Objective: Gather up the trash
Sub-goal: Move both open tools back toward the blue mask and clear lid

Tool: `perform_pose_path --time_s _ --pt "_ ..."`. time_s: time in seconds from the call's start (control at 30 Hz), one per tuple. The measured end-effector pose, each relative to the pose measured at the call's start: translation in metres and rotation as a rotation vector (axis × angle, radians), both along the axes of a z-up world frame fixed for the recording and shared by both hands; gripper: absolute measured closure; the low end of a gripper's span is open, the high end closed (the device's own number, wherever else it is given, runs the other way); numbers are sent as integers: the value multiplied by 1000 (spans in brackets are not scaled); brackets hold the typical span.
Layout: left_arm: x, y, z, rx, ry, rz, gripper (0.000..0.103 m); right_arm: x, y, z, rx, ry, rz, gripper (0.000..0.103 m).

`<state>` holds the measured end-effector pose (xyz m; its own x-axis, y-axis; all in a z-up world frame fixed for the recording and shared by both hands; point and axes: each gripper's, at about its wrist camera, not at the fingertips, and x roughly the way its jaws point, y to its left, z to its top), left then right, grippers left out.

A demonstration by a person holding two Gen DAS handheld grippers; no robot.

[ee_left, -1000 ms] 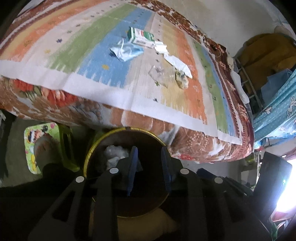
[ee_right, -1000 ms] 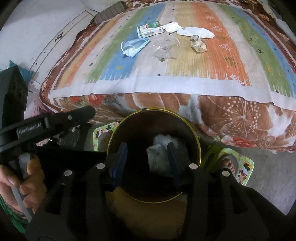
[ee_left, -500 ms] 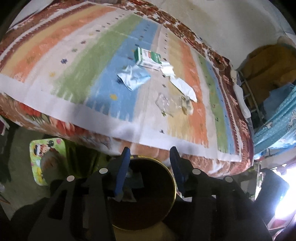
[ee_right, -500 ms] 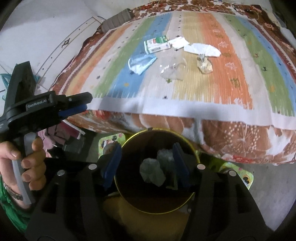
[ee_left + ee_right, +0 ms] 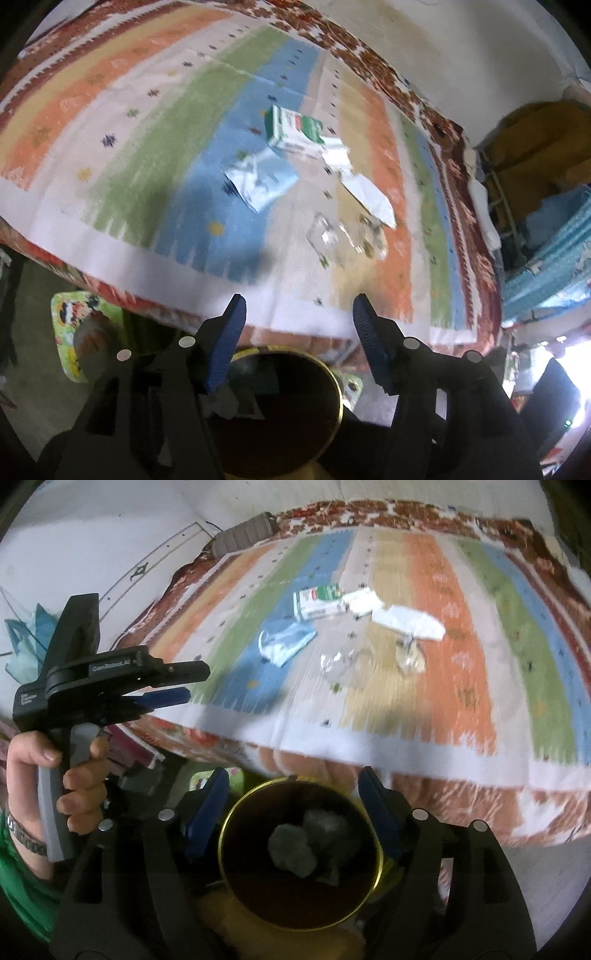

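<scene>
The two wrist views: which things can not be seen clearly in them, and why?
- Bin: its lower part is hidden by the right gripper body in the right wrist view.
- Crumpled lumps inside: too dark to identify.
- Green-and-white carton: print blurred in the left wrist view.
- Clear plastic piece: outline smeared by blur.
- Left gripper: body cut off by the bottom edge.
</scene>
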<state>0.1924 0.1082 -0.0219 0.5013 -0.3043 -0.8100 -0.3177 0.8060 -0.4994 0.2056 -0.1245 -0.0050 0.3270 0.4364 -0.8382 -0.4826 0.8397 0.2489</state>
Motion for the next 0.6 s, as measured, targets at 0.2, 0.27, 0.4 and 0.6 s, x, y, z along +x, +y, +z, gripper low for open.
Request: perform_pose_path --time_s 0.2,0.27,0.4,0.6 --pt "24 16 -6 -26 -6 39 36 24 4 2 26 -12 -9 23" --pt "33 21 -13 -34 0 53 35 31 3 3 22 -25 -13 21" --pt "46 27 -23 -78 5 66 31 46 2 0 30 -15 -27 19" --pt "63 29 -30 -27 -17 78 24 63 8 -9 25 -16 -19 19"
